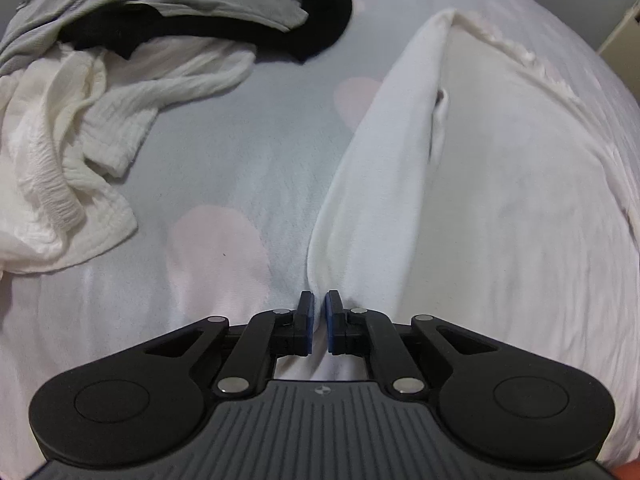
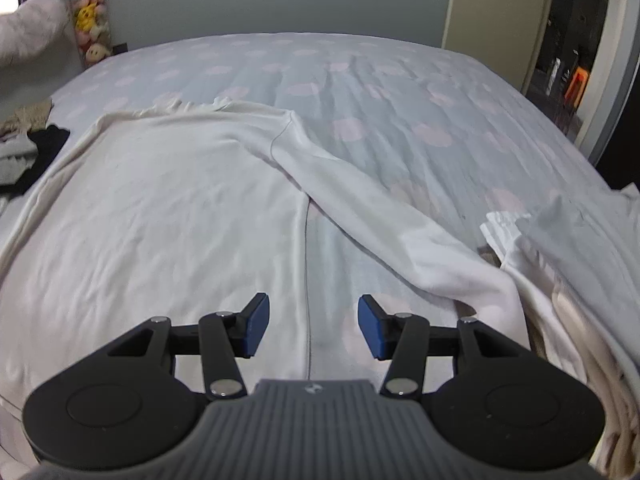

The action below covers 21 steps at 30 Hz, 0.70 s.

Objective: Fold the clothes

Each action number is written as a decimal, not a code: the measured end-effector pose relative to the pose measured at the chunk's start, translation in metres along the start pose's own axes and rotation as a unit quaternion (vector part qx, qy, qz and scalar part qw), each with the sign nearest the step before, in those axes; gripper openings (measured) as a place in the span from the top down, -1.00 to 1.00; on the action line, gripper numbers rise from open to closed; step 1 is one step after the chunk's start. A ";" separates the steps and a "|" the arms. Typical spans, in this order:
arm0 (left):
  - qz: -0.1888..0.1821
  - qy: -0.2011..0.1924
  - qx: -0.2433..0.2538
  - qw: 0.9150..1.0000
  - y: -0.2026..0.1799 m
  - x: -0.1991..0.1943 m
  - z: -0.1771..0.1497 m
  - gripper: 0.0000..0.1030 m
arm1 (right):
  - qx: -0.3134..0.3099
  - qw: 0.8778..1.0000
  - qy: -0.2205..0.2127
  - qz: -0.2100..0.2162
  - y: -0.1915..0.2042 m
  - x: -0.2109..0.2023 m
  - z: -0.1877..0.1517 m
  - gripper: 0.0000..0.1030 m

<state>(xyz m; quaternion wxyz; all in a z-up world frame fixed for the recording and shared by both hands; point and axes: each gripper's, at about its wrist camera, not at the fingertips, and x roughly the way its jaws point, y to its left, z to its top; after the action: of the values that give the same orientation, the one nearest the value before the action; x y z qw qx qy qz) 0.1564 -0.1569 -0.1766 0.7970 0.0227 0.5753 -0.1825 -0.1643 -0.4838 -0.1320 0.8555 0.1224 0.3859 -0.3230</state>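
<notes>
The white shirt (image 2: 160,208) lies spread on the bed (image 2: 400,92), running away from both hands. The left tongs (image 1: 319,312) pinch its near left corner. The right tongs (image 2: 313,326) stand half open over the near right edge, apparently not touching.

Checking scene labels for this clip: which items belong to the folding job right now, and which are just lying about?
In the job:
- white garment, spread flat on the bed
- left gripper, shut on its edge
- right gripper, open over its other side edge

Lying about:
- heap of grey, black and cream clothes
- stacked laundry
- plush toys
</notes>
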 end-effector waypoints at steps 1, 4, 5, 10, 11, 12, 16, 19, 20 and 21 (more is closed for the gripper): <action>-0.007 -0.008 -0.016 1.000 0.005 -0.004 0.001 0.93 | -0.002 1.000 -0.002 -0.003 0.001 -0.001 0.000 -0.02; -0.031 -0.042 -0.052 0.997 0.018 -0.027 0.009 0.93 | 0.000 1.000 -0.007 -0.004 -0.001 -0.004 -0.001 -0.02; -0.036 -0.056 -0.055 0.996 0.020 -0.036 0.015 0.93 | 0.004 1.000 -0.008 -0.002 -0.002 -0.004 -0.002 -0.02; -0.053 -0.112 -0.053 0.991 0.022 -0.082 0.050 0.93 | 0.021 1.000 -0.004 0.004 -0.007 -0.001 0.000 0.01; -0.048 -0.122 -0.047 0.990 0.023 -0.089 0.060 0.93 | 0.020 1.000 -0.001 0.006 -0.006 0.000 0.000 0.01; -0.041 -0.131 -0.041 0.990 0.023 -0.094 0.070 0.93 | 0.019 1.000 0.001 0.007 -0.005 0.001 0.000 0.02; -0.004 -0.159 -0.021 0.987 0.033 -0.112 0.111 0.93 | 0.015 1.000 0.003 -0.002 -0.003 0.005 -0.001 0.09; 0.023 -0.171 -0.019 0.985 0.050 -0.117 0.140 0.93 | 0.022 1.000 0.006 -0.006 -0.004 0.007 -0.002 0.11; 0.032 -0.174 -0.018 0.984 0.055 -0.117 0.148 0.93 | 0.024 1.000 0.008 -0.006 -0.004 0.009 -0.002 0.11; 0.040 -0.176 -0.017 0.984 0.060 -0.116 0.156 0.93 | 0.027 1.000 0.010 -0.007 -0.005 0.010 -0.002 0.11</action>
<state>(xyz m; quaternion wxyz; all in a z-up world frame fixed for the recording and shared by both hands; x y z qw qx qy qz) 0.2857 -0.1087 -0.0269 0.8925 -0.0007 0.4282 -0.1421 -0.1634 -0.4914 -0.1404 0.8456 0.1461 0.3868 -0.3376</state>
